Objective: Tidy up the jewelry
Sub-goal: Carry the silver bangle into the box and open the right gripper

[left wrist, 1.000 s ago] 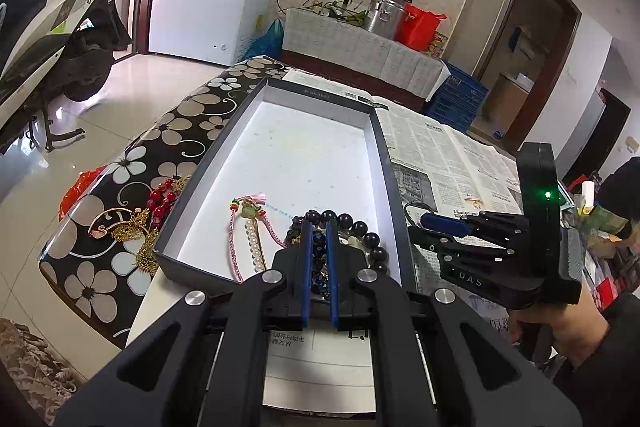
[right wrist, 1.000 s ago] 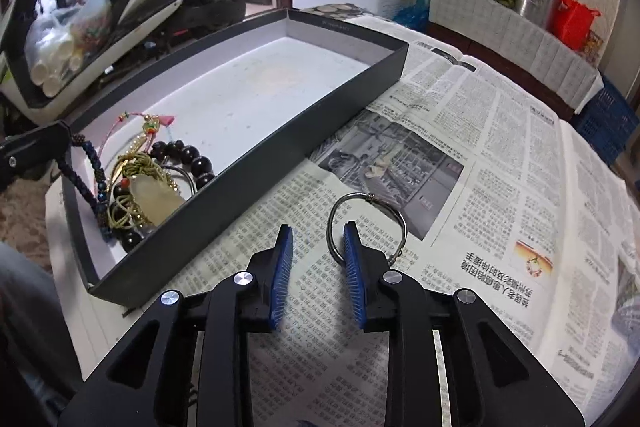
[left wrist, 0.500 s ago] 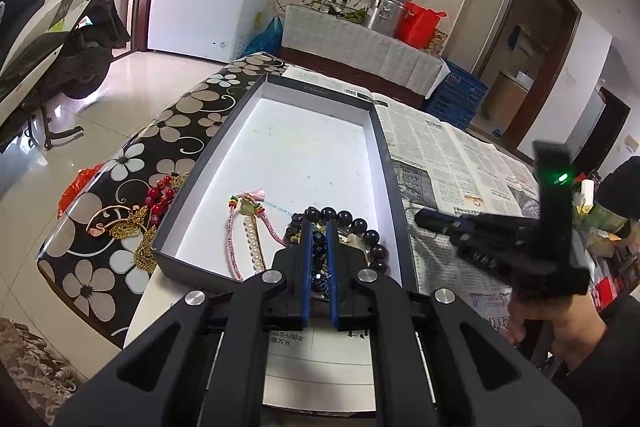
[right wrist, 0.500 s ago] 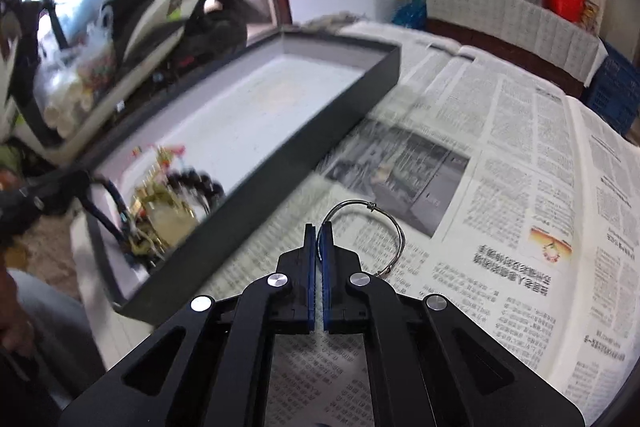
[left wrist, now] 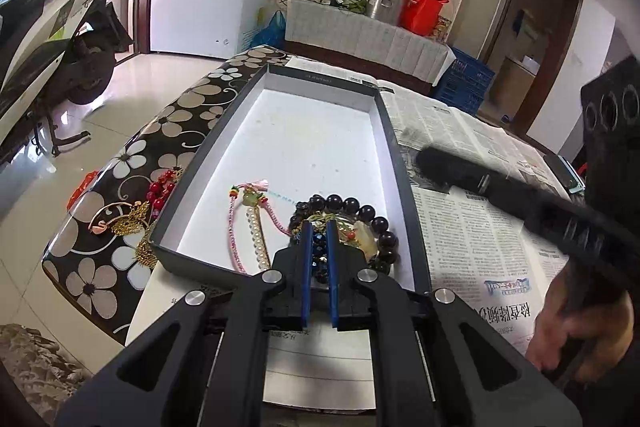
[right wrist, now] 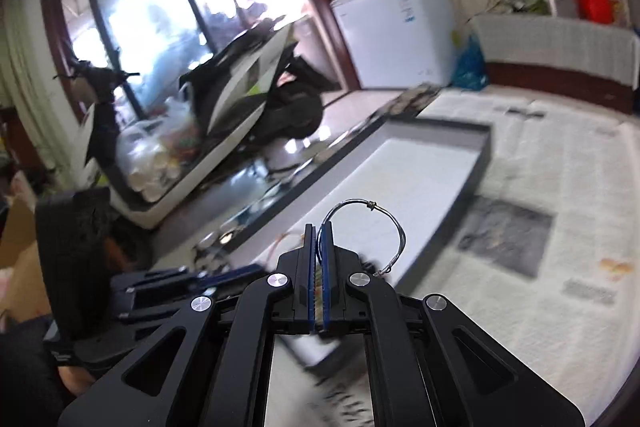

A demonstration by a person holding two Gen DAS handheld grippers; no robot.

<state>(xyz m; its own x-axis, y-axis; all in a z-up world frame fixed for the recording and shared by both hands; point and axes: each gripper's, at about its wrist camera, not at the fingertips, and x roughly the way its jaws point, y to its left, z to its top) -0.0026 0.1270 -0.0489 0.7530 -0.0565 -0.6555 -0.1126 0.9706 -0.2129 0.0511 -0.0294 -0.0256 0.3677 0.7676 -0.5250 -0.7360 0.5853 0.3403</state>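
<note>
A long dark-walled box [left wrist: 394, 143] with a white floor lies on the table and also shows in the right wrist view [right wrist: 486, 147]. In its near end lie a black bead bracelet [left wrist: 366, 213], a pink cord with pearls [left wrist: 256, 227] and a gold piece. My left gripper [left wrist: 319, 227] is shut on a dark blue bead string [left wrist: 319, 253] over the box's near end. My right gripper [right wrist: 319, 229] is shut on a thin silver wire bangle [right wrist: 380, 219] and holds it in the air above the box. It shows blurred at the right of the left wrist view [left wrist: 432, 163].
Red beads [left wrist: 160, 189] and gold pieces [left wrist: 128, 221] lie on the flowered cloth left of the box. Newspaper [left wrist: 472, 227] covers the table to the right. A scooter [right wrist: 248, 83] stands beyond the table's left edge.
My right gripper closed on the silver bangle, lifted it off the newspaper and swung left over the box. My left gripper stays put, shut on the bead string.
</note>
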